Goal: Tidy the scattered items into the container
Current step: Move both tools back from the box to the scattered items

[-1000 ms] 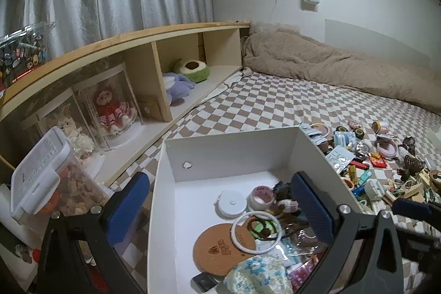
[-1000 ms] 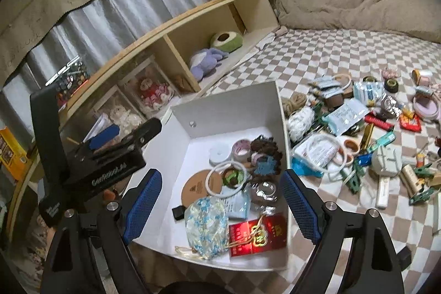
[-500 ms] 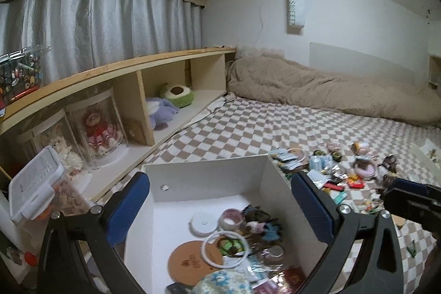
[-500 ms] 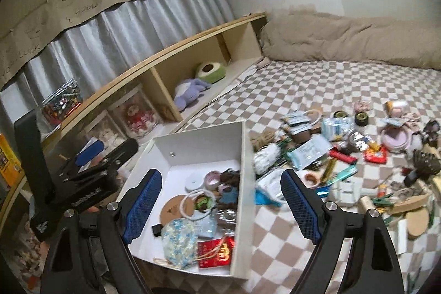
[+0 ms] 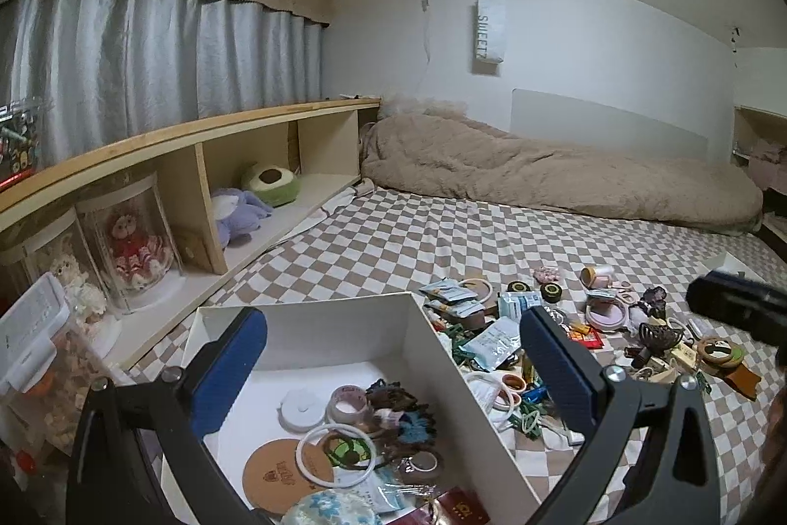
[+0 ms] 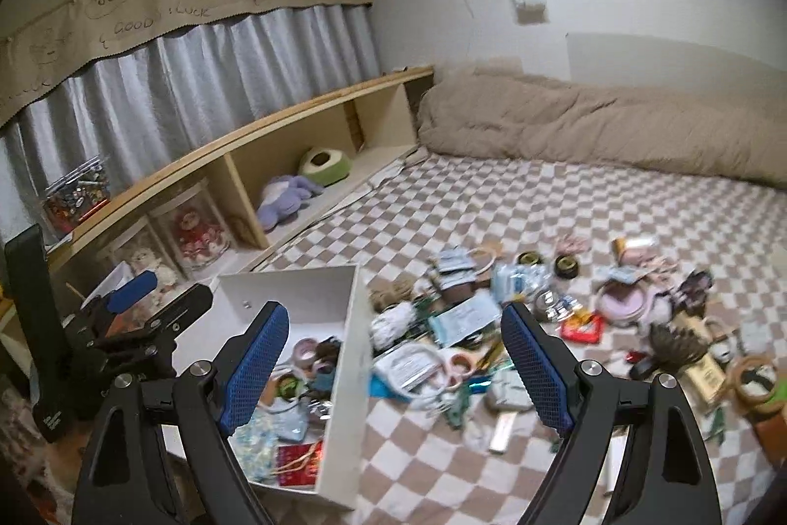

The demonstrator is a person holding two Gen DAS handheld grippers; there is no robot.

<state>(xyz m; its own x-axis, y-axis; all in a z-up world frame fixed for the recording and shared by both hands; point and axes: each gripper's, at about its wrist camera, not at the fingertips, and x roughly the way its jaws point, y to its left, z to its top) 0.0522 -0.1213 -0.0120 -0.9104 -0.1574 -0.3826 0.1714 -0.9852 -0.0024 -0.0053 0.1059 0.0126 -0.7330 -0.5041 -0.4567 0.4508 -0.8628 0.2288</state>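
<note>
While white box [image 5: 344,323] sits on bed [image 5: 403,239], left gripper [image 5: 393,372] and right gripper [image 6: 393,362] gape wide, empty; scattered items [image 6: 565,308] beside box.

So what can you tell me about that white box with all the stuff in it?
The white box is open on top, with no lid in sight. It looks like stiff card with straight, plain walls, and one wall has a small hole. It sits flat on the checked bedcover, beside the wooden shelf. Inside lie a round cork coaster, a white ring, tape rolls and small packets. More odds and ends lie scattered outside its right wall.
</note>
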